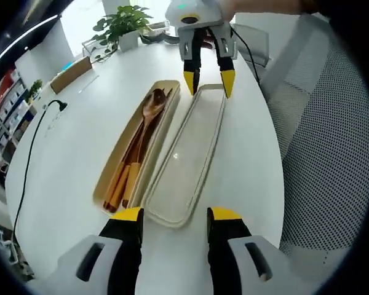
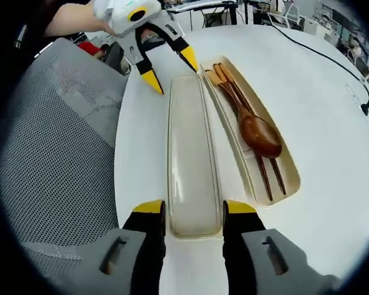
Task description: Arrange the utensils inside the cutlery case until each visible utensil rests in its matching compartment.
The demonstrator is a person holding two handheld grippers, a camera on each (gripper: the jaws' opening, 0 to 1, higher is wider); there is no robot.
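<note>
Left gripper view, left to right: black cable [image 1: 31, 150] trails across the white table [image 1: 80, 129], its far end cut off at the picture edge. Cutlery case base [image 1: 108, 173] lies open on the table, holding wooden spoon [image 1: 152, 106] and chopsticks [image 1: 130, 161]; spoon covers part of the chopsticks, so their count is unclear. Clear lid [image 1: 186, 161] lies just beside the base. Left gripper [image 1: 176, 216] has its fingers apart, straddling the lid's near end; contact cannot be judged. Right gripper [image 1: 209, 78] sits at the lid's far end, fingers apart. Mesh chair [image 1: 332, 141] at right, partly cropped. Potted plant [image 1: 124, 24] behind.

Right gripper view: right gripper [image 2: 194, 209] fingers apart, either side of the lid's end. Chopstick tips emerge past the spoon bowl.
</note>
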